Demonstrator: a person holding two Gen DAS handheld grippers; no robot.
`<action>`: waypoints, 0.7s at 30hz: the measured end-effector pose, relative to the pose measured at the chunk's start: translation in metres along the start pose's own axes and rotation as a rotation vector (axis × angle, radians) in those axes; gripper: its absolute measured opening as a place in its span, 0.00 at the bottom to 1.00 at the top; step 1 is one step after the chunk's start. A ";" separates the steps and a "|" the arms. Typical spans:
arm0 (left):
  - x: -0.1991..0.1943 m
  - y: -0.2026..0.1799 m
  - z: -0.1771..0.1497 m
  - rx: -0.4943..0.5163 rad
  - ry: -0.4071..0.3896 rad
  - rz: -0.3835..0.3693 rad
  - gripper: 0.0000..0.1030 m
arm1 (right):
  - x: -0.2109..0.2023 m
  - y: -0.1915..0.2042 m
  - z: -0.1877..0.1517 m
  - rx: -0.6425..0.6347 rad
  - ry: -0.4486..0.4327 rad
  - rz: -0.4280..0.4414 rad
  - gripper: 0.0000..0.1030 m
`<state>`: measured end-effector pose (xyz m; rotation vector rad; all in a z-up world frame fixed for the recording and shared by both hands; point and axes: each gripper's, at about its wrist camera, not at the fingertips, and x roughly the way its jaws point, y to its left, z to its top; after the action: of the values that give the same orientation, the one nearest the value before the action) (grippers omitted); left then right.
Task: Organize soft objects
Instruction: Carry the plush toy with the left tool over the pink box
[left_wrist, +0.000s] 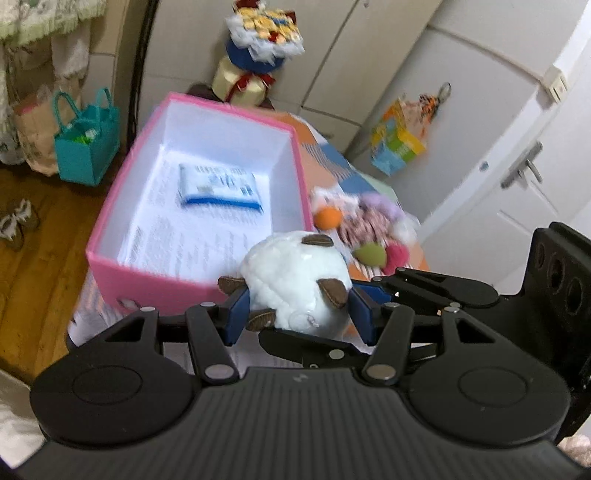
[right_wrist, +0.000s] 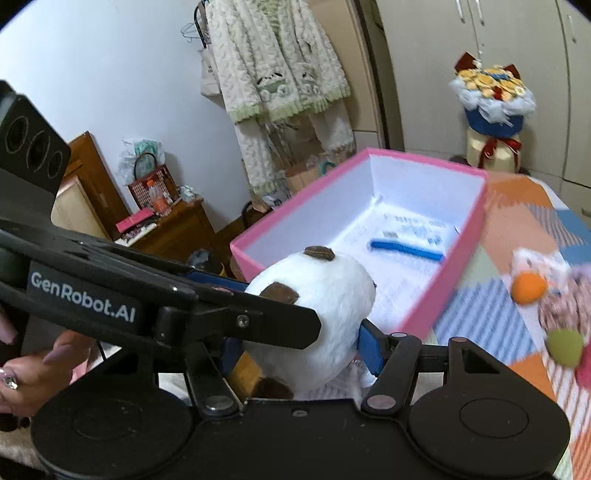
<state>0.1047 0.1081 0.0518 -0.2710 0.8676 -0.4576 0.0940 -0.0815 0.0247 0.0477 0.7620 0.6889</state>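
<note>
From your left wrist camera, your left hand-held gripper (left_wrist: 297, 314) is clamped on a white plush toy (left_wrist: 295, 284) with brown patches, its blue pads (left_wrist: 236, 314) pressing both flanks. The toy sits at the near corner of an open pink box (left_wrist: 110, 236), white inside, which holds printed paper sheets and a white packet with a blue edge (left_wrist: 218, 186); the print is too blurred to read. Your right hand-held gripper (left_wrist: 373, 295) reaches in from the right, its black arm lying under and beside the toy. Beyond, a heap of small pompom toys (left_wrist: 362, 225) lies on the patchwork cloth of the table (left_wrist: 332, 155). A teal bag (left_wrist: 86, 147) stands on the wooden floor, white cupboards behind.

From your right wrist camera, the same plush toy (right_wrist: 317, 314) sits between the blue pads (right_wrist: 369, 350) of your right hand-held gripper (right_wrist: 303, 354), which press its sides. The left gripper (right_wrist: 280, 321) crosses in front, labelled "GenRobot.AI". A hand (right_wrist: 33, 365) shows at lower left. The pink box (right_wrist: 443, 288) lies just beyond; fleecy garments (right_wrist: 280, 74) hang on the wall.
</note>
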 end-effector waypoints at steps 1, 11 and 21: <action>0.001 0.003 0.006 -0.001 -0.014 0.007 0.54 | 0.004 -0.001 0.007 -0.009 -0.011 0.004 0.68; 0.045 0.050 0.070 -0.081 -0.072 0.009 0.56 | 0.054 -0.033 0.070 -0.052 -0.070 0.035 0.72; 0.116 0.081 0.110 -0.025 0.001 0.066 0.56 | 0.123 -0.071 0.101 -0.201 0.064 0.040 0.72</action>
<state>0.2774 0.1271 0.0092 -0.2639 0.8809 -0.3858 0.2627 -0.0439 0.0024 -0.1426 0.7515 0.8051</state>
